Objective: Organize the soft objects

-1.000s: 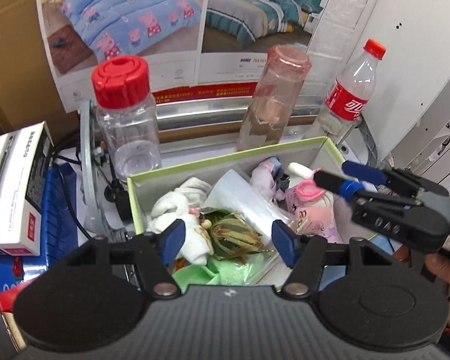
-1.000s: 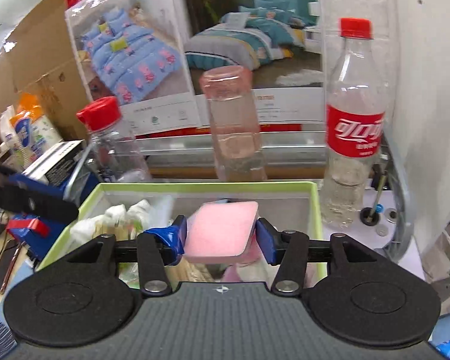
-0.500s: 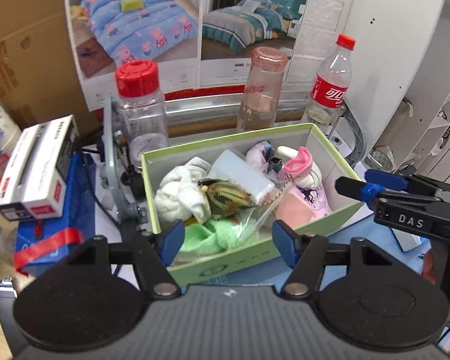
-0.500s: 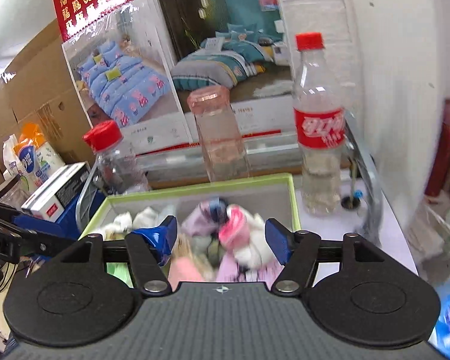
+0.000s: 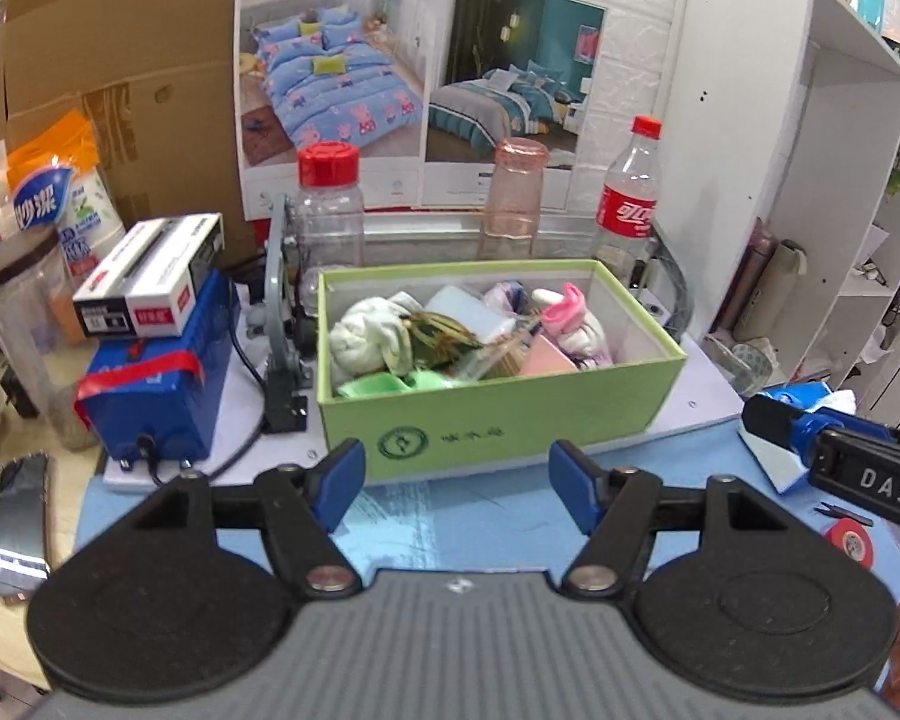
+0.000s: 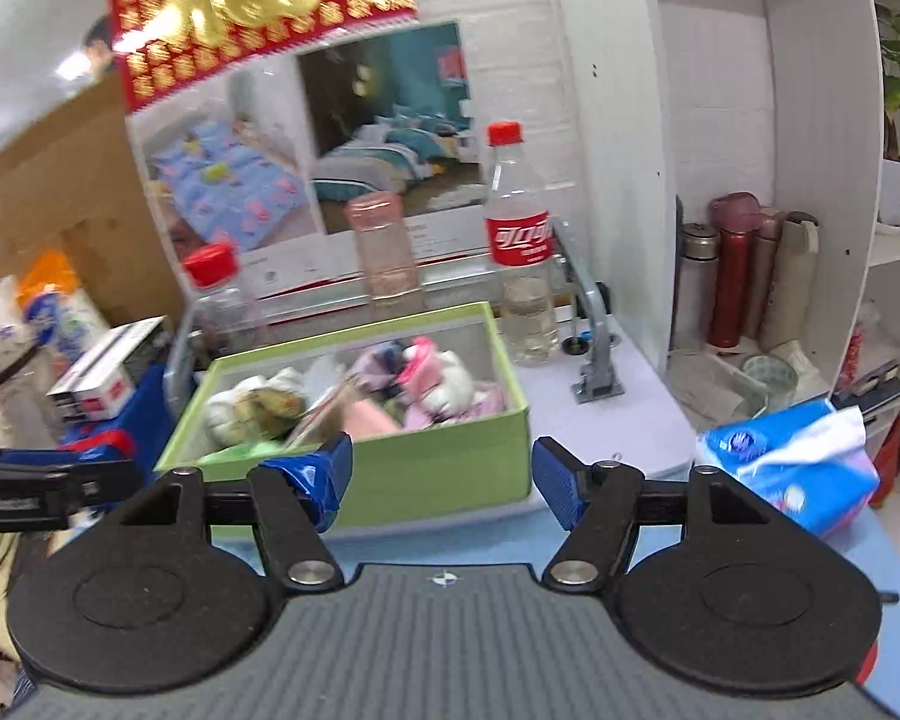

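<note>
A green box (image 5: 498,414) stands on the white board and holds several soft things: a white sock bundle (image 5: 369,339), a pink sponge (image 5: 546,360), a pink and white plush (image 5: 573,318) and green cloth (image 5: 378,387). The box also shows in the right wrist view (image 6: 438,462), with the pink sponge (image 6: 369,417) inside. My left gripper (image 5: 456,486) is open and empty, in front of the box. My right gripper (image 6: 441,474) is open and empty, in front of the box. Its tip shows at the right of the left wrist view (image 5: 810,426).
Behind the box stand a red-capped jar (image 5: 330,204), a pink tumbler (image 5: 513,198) and a cola bottle (image 5: 630,198). A blue box (image 5: 156,384) with a white carton on top is to the left. A tissue pack (image 6: 792,468) lies right, beside white shelves (image 6: 810,180).
My right gripper let the pink sponge go into the box and opened. Both grippers pulled back from over the box to in front of it.
</note>
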A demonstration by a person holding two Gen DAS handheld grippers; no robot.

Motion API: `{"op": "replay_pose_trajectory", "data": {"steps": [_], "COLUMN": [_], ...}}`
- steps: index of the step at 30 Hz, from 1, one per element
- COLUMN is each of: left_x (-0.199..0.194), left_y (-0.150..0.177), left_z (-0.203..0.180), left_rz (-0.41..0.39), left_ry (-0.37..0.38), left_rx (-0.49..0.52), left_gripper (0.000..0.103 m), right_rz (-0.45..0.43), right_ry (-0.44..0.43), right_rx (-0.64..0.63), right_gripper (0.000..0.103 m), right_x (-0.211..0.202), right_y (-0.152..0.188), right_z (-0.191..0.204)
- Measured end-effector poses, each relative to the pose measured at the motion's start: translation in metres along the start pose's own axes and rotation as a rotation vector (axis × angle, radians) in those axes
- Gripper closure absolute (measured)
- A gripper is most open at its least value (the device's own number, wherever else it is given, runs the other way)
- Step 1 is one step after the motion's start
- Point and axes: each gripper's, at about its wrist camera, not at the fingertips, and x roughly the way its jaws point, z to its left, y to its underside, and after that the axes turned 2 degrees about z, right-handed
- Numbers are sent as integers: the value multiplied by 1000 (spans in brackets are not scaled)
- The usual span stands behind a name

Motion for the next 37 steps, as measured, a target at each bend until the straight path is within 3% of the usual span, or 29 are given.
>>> {"op": "replay_pose_trajectory", "data": {"steps": [8,14,27,37], "left_x": [-18,-29,-42,-43], "left_y": [48,78,133,150], "left_z": [-12,-21,-36,-34], "left_rz": [-58,-93,-107,-120], "left_ry": [-50,-113,-118,-135], "left_rx": [-11,-16,17,13], "left_gripper": [34,34,34,34], "right_rz": [-82,-74,-30,-3], "right_ry": [102,140,190,212], "right_rx": [95,168,140,108], "right_gripper": [50,50,49,49], "right_x": [-28,-40,-50,-54], "right_y": [45,72,109,128], "right_z": [2,-7,-15,-15]}}
